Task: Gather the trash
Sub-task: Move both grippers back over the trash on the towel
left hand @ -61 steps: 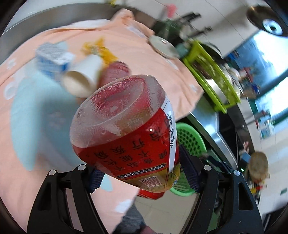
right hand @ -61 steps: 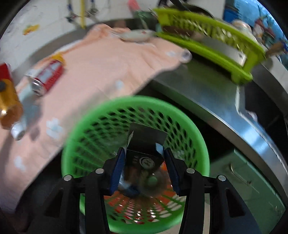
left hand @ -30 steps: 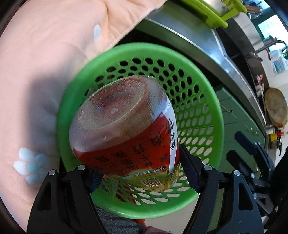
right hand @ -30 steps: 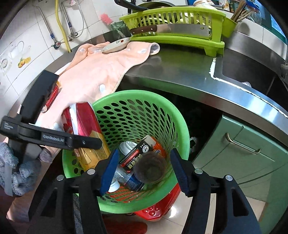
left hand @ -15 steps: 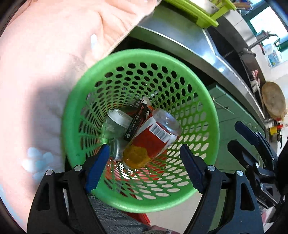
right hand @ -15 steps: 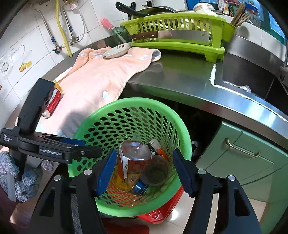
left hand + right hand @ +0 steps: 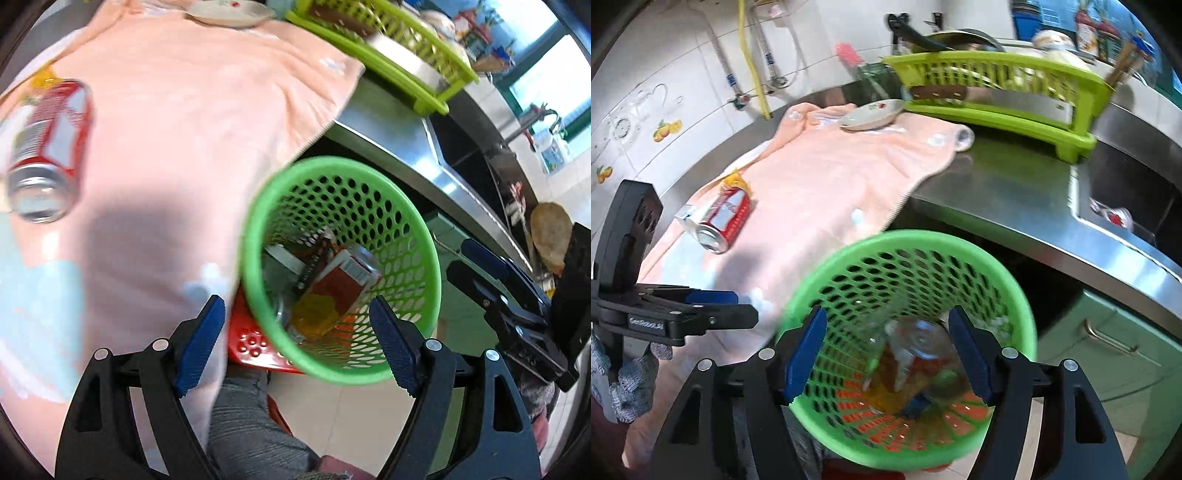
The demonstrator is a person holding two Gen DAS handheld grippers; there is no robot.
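A green mesh basket [image 7: 332, 162] [image 7: 916, 238] stands below the counter's edge. Inside it lies a clear bottle with a red label [image 7: 332, 288] [image 7: 908, 363] among other trash. My left gripper [image 7: 295, 345] hangs open and empty over the basket's left rim and the pink towel [image 7: 192, 110]. The jaws of my right gripper [image 7: 888, 354] are opening above the basket with nothing between them. A red drink can [image 7: 48, 147] [image 7: 726, 218] lies on its side on the towel, next to a yellow wrapper [image 7: 737, 181]. Each gripper shows in the other's view: left gripper [image 7: 701, 306], right gripper [image 7: 509, 295].
A lime dish rack [image 7: 997, 96] holding a cleaver, and a small plate [image 7: 871, 114], stand at the back of the steel counter [image 7: 997, 192]. A sink [image 7: 1126, 192] is on the right. Green cabinet doors [image 7: 1108, 362] are below. A red plastic thing [image 7: 255, 343] sits under the basket.
The left gripper let the red-label bottle fall into the basket, then pulled up and left over the towel, bringing the can into view. The right gripper dropped its dark pack, rose and widened.
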